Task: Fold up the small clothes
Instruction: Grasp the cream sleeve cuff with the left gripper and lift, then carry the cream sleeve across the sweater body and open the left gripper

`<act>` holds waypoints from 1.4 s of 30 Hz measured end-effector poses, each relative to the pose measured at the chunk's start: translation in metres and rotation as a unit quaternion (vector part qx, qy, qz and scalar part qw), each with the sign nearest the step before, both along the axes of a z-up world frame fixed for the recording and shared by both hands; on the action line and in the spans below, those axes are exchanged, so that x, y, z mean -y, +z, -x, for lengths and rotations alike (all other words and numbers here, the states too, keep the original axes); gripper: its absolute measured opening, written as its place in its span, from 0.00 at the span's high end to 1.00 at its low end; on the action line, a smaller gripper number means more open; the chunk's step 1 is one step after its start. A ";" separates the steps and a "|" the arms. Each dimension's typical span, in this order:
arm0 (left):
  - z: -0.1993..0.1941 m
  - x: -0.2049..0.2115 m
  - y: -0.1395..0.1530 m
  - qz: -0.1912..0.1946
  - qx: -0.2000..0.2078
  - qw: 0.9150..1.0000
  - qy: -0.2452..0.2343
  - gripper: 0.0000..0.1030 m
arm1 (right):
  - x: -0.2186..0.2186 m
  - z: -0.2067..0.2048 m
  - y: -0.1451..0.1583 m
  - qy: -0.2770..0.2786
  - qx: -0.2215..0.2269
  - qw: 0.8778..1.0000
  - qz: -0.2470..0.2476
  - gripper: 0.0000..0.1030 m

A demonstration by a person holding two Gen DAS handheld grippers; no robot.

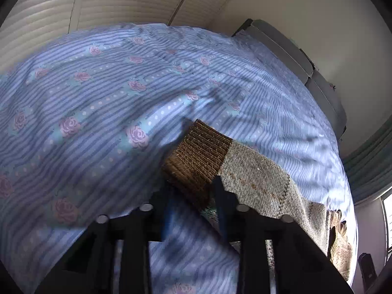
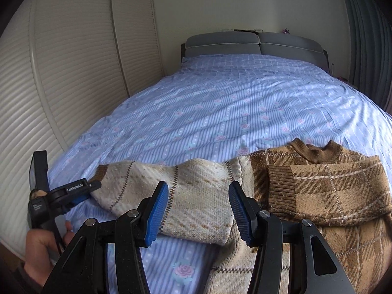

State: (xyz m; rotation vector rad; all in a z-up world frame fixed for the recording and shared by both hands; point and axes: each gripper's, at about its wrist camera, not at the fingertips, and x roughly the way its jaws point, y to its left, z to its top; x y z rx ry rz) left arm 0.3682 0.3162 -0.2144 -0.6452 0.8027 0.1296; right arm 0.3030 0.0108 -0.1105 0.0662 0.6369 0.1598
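Observation:
A brown and cream plaid sweater (image 2: 318, 188) lies on the bed (image 2: 220, 103), collar away from me. Its right sleeve is folded across the chest, and its cream left sleeve (image 2: 171, 186) stretches out to the left. In the right wrist view my left gripper (image 2: 80, 191) is at the sleeve's brown cuff (image 2: 101, 170). In the left wrist view my left gripper (image 1: 193, 196) is shut on that ribbed cuff (image 1: 198, 152). My right gripper (image 2: 198, 210) is open and empty, hovering just above the sleeve near the shoulder.
The bed is covered by a blue striped sheet with pink roses (image 1: 98, 98). A grey padded headboard (image 2: 252, 44) stands at the far end. Louvred wardrobe doors (image 2: 61, 73) run along the left side. A curtain (image 2: 367, 36) hangs at the right.

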 end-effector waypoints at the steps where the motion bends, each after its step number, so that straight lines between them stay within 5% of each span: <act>1: 0.000 -0.001 0.000 0.008 0.002 1.000 0.001 0.88 | 0.000 0.000 -0.001 -0.001 -0.001 1.000 0.002 0.49; 12: 0.030 0.050 0.084 -0.083 0.070 0.994 -0.018 0.90 | 0.034 0.012 0.017 -0.014 0.006 1.000 -0.010 0.49; 23: 0.032 0.214 0.173 -0.155 0.152 0.964 -0.156 0.90 | 0.134 0.040 0.044 -0.069 0.022 0.996 -0.049 0.49; 34: 0.025 0.406 0.174 -0.156 0.170 0.929 -0.291 0.90 | 0.285 0.070 0.044 -0.171 0.026 0.982 -0.070 0.49; 42: 0.022 0.508 0.142 -0.172 0.149 0.905 -0.360 0.90 | 0.368 0.089 0.027 -0.234 0.007 0.968 -0.093 0.49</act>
